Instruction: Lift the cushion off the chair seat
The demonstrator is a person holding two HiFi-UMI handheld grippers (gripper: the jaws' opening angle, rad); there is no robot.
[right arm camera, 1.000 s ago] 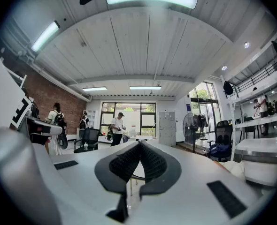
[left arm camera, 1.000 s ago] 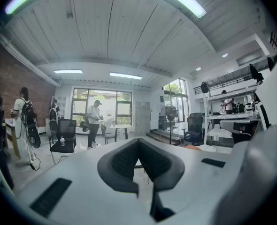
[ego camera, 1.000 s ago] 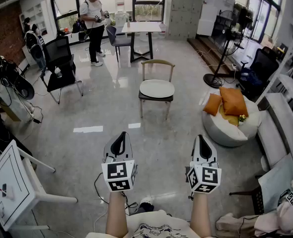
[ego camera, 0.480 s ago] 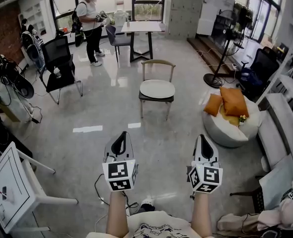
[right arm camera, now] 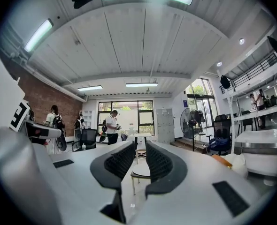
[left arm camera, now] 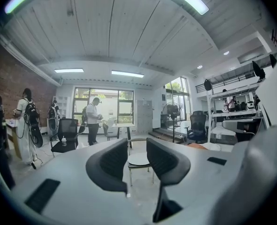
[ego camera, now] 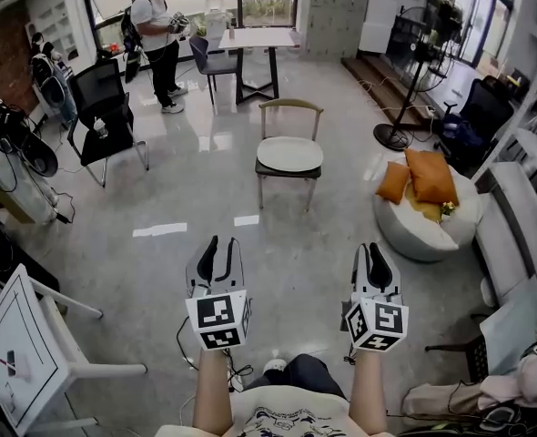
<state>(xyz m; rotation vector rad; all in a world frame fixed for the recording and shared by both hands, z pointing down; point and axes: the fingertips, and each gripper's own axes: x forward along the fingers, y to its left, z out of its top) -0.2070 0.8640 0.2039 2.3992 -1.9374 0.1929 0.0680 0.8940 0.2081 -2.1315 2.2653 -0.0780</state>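
A round white cushion point(ego camera: 289, 154) lies on the seat of a wooden chair point(ego camera: 290, 107) in the middle of the room, well ahead of both grippers. My left gripper point(ego camera: 219, 246) and right gripper point(ego camera: 371, 253) are held side by side over the floor, pointing at the chair. Both sets of jaws have just been opening, and nothing is between them. In the left gripper view the cushion point(left arm camera: 138, 159) shows through the gap of the left gripper point(left arm camera: 137, 147). In the right gripper view the cushion point(right arm camera: 141, 172) shows far off, beyond the right gripper point(right arm camera: 139, 147).
A white beanbag point(ego camera: 421, 228) with orange pillows point(ego camera: 429, 180) sits right of the chair. A black office chair point(ego camera: 105, 121) stands at left, a white table point(ego camera: 23, 340) near left. A person point(ego camera: 156, 35) stands by a far table point(ego camera: 255, 38). A cable point(ego camera: 183, 344) lies underfoot.
Both grippers' jaws have parted from shut to a narrow gap. The grippers and the view have come forward towards the chair. The person at the back has stepped left.
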